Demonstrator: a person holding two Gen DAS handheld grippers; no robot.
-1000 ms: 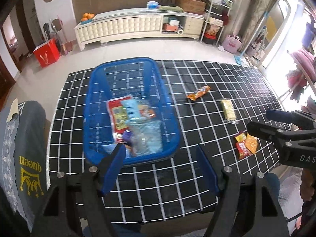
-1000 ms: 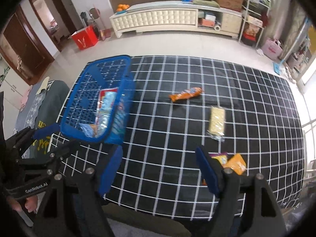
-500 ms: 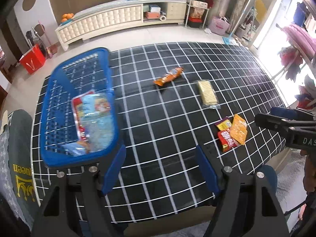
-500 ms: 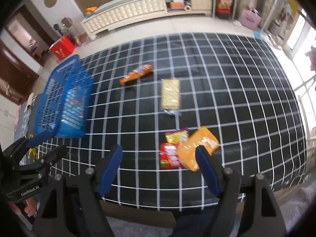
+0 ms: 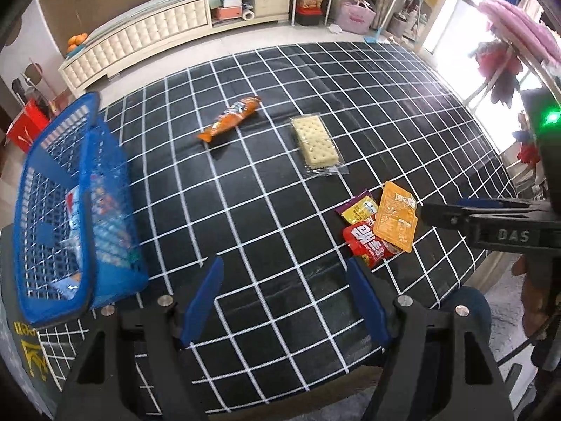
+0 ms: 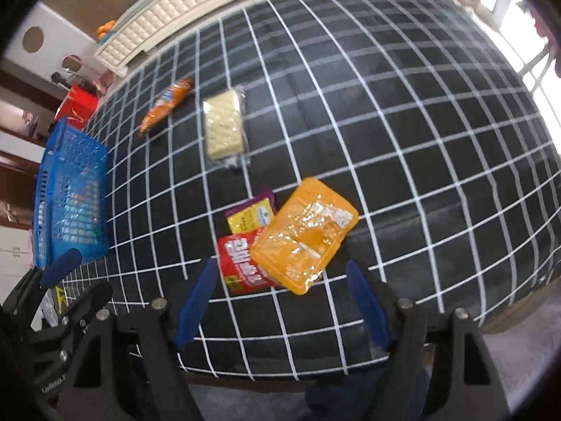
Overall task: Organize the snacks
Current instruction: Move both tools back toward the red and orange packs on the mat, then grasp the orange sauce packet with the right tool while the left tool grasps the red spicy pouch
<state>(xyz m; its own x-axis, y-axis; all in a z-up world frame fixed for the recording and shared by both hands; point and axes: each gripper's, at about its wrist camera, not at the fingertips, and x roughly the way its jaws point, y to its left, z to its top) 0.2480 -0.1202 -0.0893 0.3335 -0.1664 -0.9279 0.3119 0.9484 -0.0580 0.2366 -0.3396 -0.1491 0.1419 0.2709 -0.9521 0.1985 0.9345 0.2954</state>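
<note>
- The right gripper (image 6: pixel 280 301) hangs with jaws spread wide and empty, lined up on the near-right pile: an orange pouch (image 6: pixel 304 234) overlapping a red packet (image 6: pixel 242 269) and a yellow-purple sachet (image 6: pixel 250 215).
- The left gripper (image 5: pixel 284 298) is also released and empty.
- The blue basket (image 5: pixel 24 189), far left, already holds snacks.
- Judged step: reaching for the pouch; next it needs lowering and closing on it alone.

The black tablecloth (image 6: pixel 403 161) with its white grid looks like smooth cloth with a faint sheen. On it, the orange packet (image 6: pixel 305 235) is glossy, crinkled plastic film catching bright glare. The cracker pack (image 6: pixel 224 129) beyond it wears clear, shiny wrap over matt biscuit. At the tablecloth's left edge, the blue basket (image 5: pixel 70 210) is smooth perforated plastic. The cabinet (image 5: pixel 150 38) behind the tablecloth shows cream tufted panels.
</note>
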